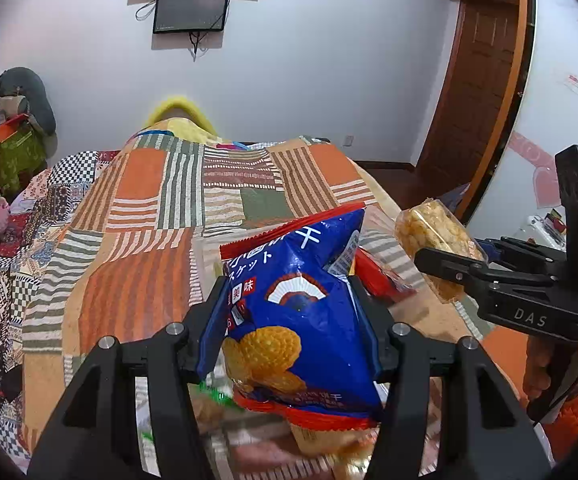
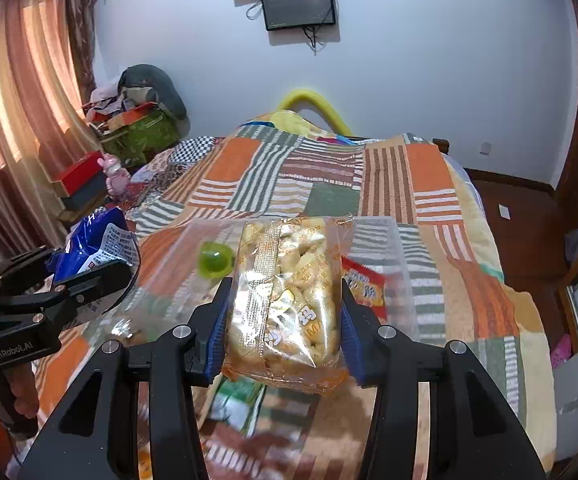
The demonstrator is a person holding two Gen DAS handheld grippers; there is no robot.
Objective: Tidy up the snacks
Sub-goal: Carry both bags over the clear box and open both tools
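Note:
My left gripper (image 1: pixel 291 304) is shut on a blue biscuit bag (image 1: pixel 293 308) with a red top seam, held above the bed. It also shows at the left of the right wrist view (image 2: pixel 101 246). My right gripper (image 2: pixel 283 312) is shut on a clear pack of puffed golden snacks (image 2: pixel 285 300); the same pack shows at the right of the left wrist view (image 1: pixel 433 240). Below lies a clear plastic container (image 2: pixel 401 264) with a green jelly cup (image 2: pixel 214 264) and a red snack packet (image 2: pixel 365 286) in it. More wrapped snacks lie blurred under both grippers.
A patchwork orange and striped quilt (image 1: pixel 149 208) covers the bed. Boxes and clothes pile at the far left (image 2: pixel 137 128), with a pink toy (image 2: pixel 115 176). A wooden door (image 1: pixel 485 92) stands at the right. Screens hang on the wall (image 1: pixel 191 8).

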